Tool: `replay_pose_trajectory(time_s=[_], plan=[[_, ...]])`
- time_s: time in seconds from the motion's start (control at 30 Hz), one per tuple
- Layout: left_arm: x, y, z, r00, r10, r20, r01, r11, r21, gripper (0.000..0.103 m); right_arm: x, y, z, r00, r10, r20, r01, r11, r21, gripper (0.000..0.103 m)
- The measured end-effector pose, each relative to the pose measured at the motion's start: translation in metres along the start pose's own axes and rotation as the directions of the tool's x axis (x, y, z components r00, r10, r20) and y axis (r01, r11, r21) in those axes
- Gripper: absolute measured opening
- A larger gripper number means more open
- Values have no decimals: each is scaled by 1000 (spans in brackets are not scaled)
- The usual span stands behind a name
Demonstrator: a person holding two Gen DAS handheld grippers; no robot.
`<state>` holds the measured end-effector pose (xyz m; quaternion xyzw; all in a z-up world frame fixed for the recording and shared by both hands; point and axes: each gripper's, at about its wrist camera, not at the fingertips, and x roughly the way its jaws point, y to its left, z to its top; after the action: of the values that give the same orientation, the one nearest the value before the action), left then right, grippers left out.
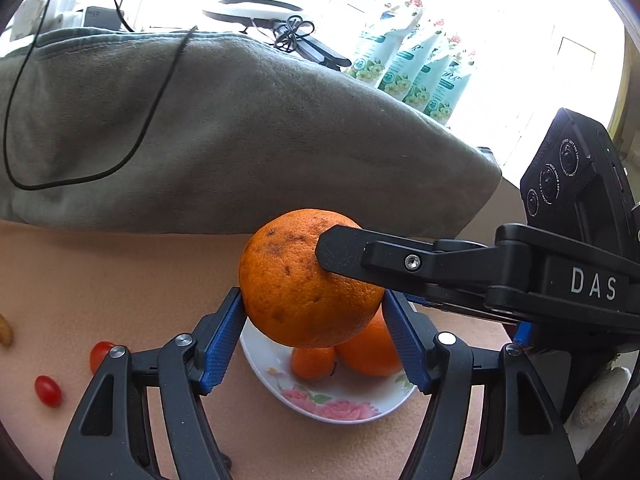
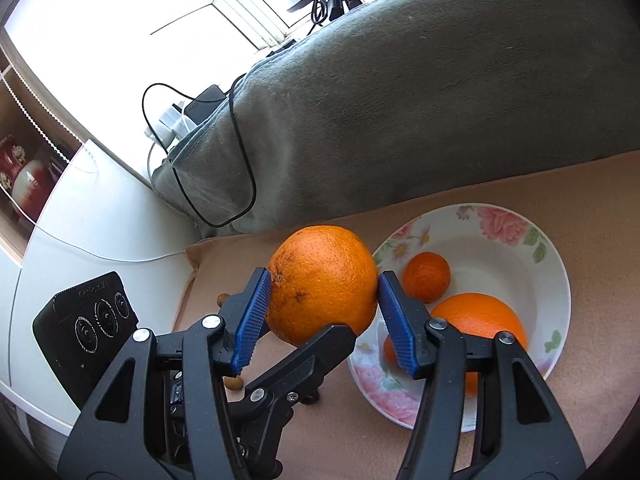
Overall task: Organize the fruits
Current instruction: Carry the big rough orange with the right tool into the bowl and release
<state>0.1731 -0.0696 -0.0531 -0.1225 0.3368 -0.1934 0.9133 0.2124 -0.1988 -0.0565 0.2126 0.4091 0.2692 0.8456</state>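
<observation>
- Your left tongs [image 1: 314, 316] pinch the big dimpled orange [image 1: 304, 276] between ribbed blue pads.
- Your right tongs [image 2: 320, 312] clamp that same orange, crossing it; their arm reads "DAS".
- Below it sits a glossy rose-printed bowl [image 2: 556, 280] holding three smaller oranges.
- Cherry tomatoes [image 1: 48, 390] lie on the tan cloth; a grey blanket [image 1: 240, 128] rises behind.

Right claw [image 2: 322, 312] clamps large orange [image 2: 320, 280] beside flowered bowl [image 2: 560, 280].
</observation>
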Motion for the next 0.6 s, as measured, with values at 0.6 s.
replay_pose_trajectory(time_s=[0.6], plan=[[52,-23,9,994,-34,-104,36,999,15,69,-10,-67,16,999,-34,19,32,991,129,58]])
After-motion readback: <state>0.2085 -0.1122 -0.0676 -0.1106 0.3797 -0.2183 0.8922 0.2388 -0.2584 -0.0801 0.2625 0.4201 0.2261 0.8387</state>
